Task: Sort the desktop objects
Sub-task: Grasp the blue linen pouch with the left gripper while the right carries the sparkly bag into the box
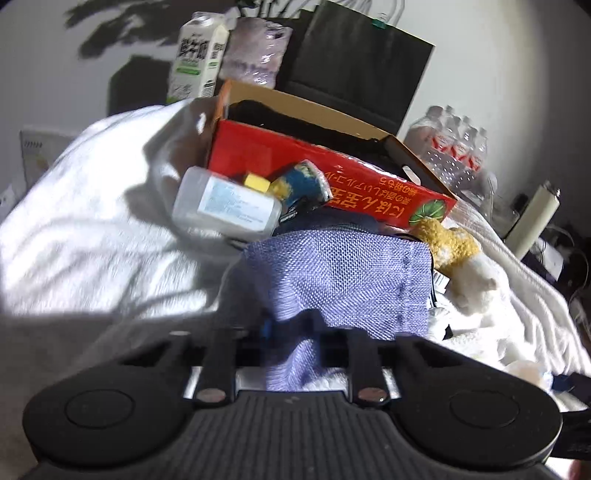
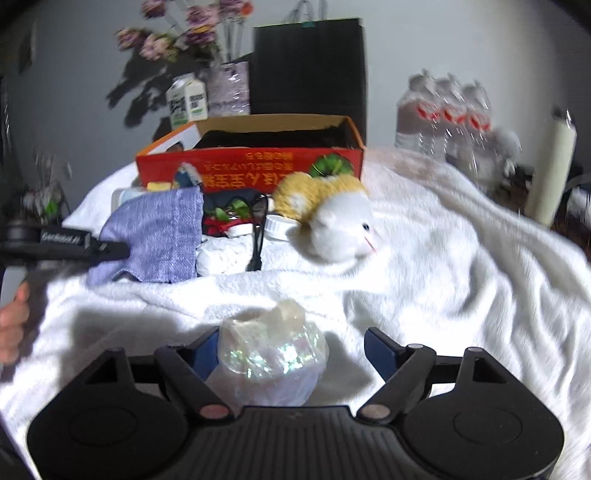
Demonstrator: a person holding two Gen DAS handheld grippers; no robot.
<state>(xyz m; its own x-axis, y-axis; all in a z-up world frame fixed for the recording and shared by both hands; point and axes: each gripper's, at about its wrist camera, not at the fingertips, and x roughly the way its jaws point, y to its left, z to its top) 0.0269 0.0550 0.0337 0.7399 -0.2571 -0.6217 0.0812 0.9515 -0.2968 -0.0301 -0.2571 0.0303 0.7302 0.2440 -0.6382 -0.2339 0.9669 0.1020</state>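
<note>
White towel-like cloth (image 2: 424, 266) covers the counter. Red cardboard box (image 2: 251, 166) sits at back, open-topped. Left claw (image 1: 291, 332), jaws narrow, pinches a lavender woven cloth (image 1: 340, 273) that hangs in front of the box. Right claw (image 2: 291, 354) stands wide w/ a shiny iridescent plastic bag (image 2: 271, 354) between its fingers, left pad near it, right pad apart.

Black paper bag (image 2: 308, 66), bottled water pack (image 2: 443, 114), flowers (image 2: 184, 33)
</note>
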